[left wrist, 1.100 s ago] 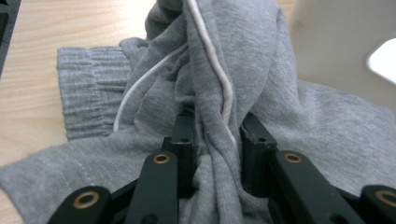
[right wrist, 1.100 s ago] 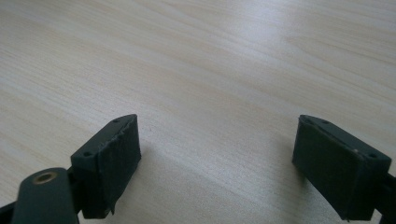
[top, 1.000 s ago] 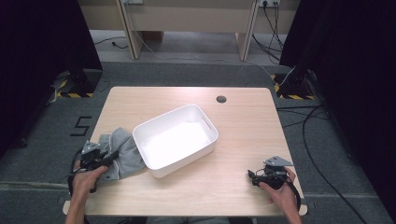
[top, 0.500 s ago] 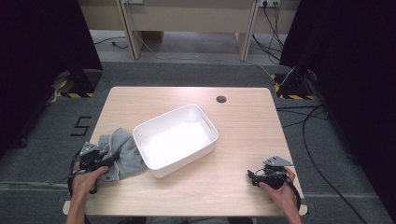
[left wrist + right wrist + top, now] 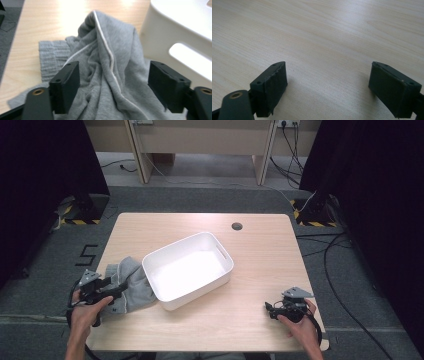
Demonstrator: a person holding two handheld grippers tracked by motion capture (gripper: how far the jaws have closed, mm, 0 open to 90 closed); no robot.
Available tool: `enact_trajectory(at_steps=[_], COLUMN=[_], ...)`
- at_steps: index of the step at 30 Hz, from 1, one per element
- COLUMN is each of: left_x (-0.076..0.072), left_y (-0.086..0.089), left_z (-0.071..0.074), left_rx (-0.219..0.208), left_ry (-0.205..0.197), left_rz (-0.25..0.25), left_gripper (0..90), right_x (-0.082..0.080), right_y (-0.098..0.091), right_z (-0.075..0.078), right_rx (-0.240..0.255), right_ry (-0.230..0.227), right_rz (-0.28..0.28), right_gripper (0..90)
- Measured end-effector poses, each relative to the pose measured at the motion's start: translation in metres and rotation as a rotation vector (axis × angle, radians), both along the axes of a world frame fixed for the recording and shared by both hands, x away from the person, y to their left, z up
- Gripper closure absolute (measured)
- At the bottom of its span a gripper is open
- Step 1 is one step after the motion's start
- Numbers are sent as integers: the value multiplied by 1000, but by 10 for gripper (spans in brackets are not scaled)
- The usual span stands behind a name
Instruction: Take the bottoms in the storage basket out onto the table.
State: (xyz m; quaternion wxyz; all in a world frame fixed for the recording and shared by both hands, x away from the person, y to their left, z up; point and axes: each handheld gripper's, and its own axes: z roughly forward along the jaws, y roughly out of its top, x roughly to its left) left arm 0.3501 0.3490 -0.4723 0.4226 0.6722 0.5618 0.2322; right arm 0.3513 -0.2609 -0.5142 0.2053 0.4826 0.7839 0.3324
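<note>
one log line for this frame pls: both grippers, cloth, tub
left gripper: jaws just opened, astride grey cloth, not pressing | right gripper: open over bare table | white tub: empty, cloth against its left wall

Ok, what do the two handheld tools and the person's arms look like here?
Both tools, the left tool and the right tool, are black, each topped by a grey three-cornered plate and trailing a black cable. Each has two blocky black jaws with flat pads and brass-coloured pivot holes. The forearms are bare, with no sleeves visible.
</note>
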Motion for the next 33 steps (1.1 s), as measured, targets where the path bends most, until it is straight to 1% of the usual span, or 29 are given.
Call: enact_trajectory(at_steps=[3, 5, 8, 10, 13, 17, 21, 23, 25, 28, 33], left_x=[-7, -13, -21, -27, -36, -47, -53, -54, -53, -54, -56], left_y=[-2, -5, -13, -18, -27, -41, -55, -61, -68, -76, -87], left_z=[10, 15, 21, 24, 29, 34, 32, 28, 24, 21, 16], left_rx=[1, -4, 17, 24, 26, 37, 37, 34, 35, 32, 39], left_ry=[-24, -32, -37, -50, -63, -80, -85, -71, -66, -65, -71], left_rz=[-14, -6, 1, 3, -14, -52, -67, -85, -103, -120, -150], left_gripper=[218, 213, 190, 181, 169, 169, 167, 167, 167, 167, 165], right_x=[1, 1, 0, 0, 0, 1, 1, 0, 0, 0, 0], right_y=[0, 0, 0, 0, 1, 1, 2, 2, 2, 2, 3], right_z=[0, 0, 0, 0, 1, 1, 1, 2, 2, 2, 2], right_rx=[-2, 1, 6, 3, 6, 5, 12, 15, 16, 23, 21], right_ry=[-2, -1, -3, -5, -4, -7, -14, -15, -22, -18, -17], right_rz=[0, -2, -4, 0, -3, 0, 3, 3, 5, -3, 1], right_gripper=[157, 163, 179, 186, 192, 203, 210, 211, 212, 213, 215])
